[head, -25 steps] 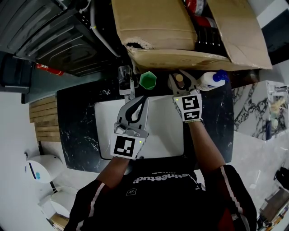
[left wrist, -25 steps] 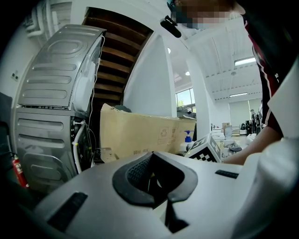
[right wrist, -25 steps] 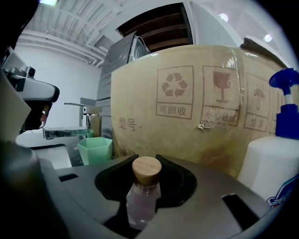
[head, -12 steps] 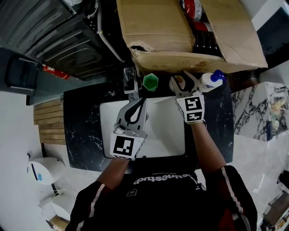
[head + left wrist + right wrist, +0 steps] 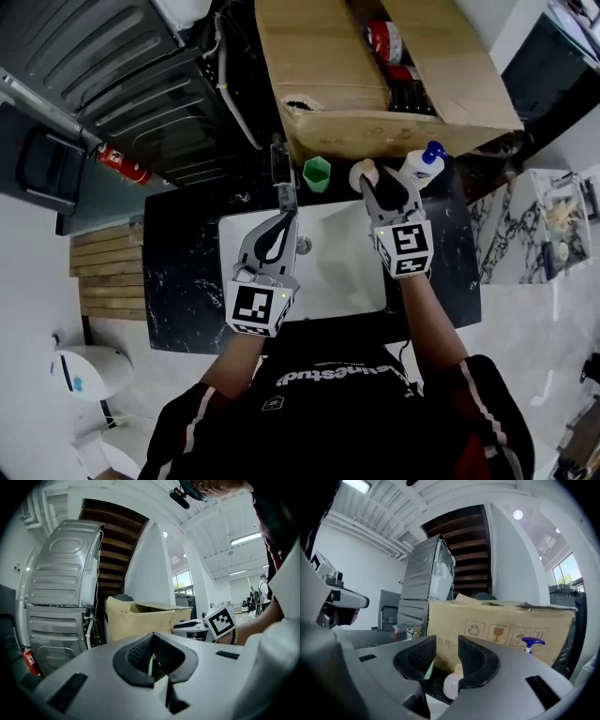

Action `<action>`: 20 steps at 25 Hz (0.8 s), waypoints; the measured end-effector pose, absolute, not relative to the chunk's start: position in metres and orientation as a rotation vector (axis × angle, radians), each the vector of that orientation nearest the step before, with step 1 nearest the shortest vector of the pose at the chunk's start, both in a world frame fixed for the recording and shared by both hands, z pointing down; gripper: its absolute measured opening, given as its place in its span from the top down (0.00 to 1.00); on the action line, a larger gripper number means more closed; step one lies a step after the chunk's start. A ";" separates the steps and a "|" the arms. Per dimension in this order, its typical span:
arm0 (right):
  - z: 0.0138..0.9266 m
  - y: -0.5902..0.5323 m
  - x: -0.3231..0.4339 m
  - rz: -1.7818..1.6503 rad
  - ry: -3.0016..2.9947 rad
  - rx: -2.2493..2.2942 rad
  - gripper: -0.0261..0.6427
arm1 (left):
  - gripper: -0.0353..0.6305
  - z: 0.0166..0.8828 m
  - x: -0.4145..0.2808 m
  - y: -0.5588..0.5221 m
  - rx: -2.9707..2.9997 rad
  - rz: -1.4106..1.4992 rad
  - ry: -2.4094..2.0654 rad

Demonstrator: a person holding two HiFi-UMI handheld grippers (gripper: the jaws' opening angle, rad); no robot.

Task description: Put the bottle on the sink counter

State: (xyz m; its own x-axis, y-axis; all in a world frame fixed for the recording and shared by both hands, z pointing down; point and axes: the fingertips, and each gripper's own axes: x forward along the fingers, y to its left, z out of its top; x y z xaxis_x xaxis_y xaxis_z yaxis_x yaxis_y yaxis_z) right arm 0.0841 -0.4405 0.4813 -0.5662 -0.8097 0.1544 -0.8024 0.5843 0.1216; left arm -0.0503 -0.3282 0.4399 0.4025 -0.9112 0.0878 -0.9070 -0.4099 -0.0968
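Observation:
A small white bottle [image 5: 360,174] with a beige cap stands on the black sink counter [image 5: 178,258], between a green cup [image 5: 317,173] and a blue-topped spray bottle [image 5: 419,166]. My right gripper [image 5: 382,190] sits just behind the small bottle, jaws apart and closing a little, with nothing between the pads. In the right gripper view the bottle [image 5: 451,685] shows low beyond the gap of that gripper [image 5: 446,656]. My left gripper [image 5: 286,223] hovers over the white basin [image 5: 342,277], shut and empty; its tips meet in the left gripper view [image 5: 151,653].
An open cardboard box [image 5: 328,66] overhangs the counter's back edge, right behind the cup and bottles. A tap [image 5: 281,169] stands at the basin's back left. A washing machine [image 5: 103,75] and a red fire extinguisher [image 5: 122,164] lie to the left.
The right gripper's jaws have opened off the small bottle and drawn back toward me, leaving it standing on the counter. The left gripper stays shut over the basin.

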 end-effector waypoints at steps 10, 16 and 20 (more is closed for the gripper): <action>0.408 -0.311 0.062 -0.124 -2.696 1.322 0.87 | 0.93 0.412 -0.083 -0.234 -2.639 -0.147 1.638; 0.375 -0.222 0.037 -0.163 -2.775 1.201 0.89 | 0.93 0.406 -0.104 -0.170 -2.677 -0.123 1.584; 0.368 -0.153 0.012 -0.052 -2.856 1.024 0.89 | 0.93 0.407 -0.113 -0.125 -2.737 -0.169 1.516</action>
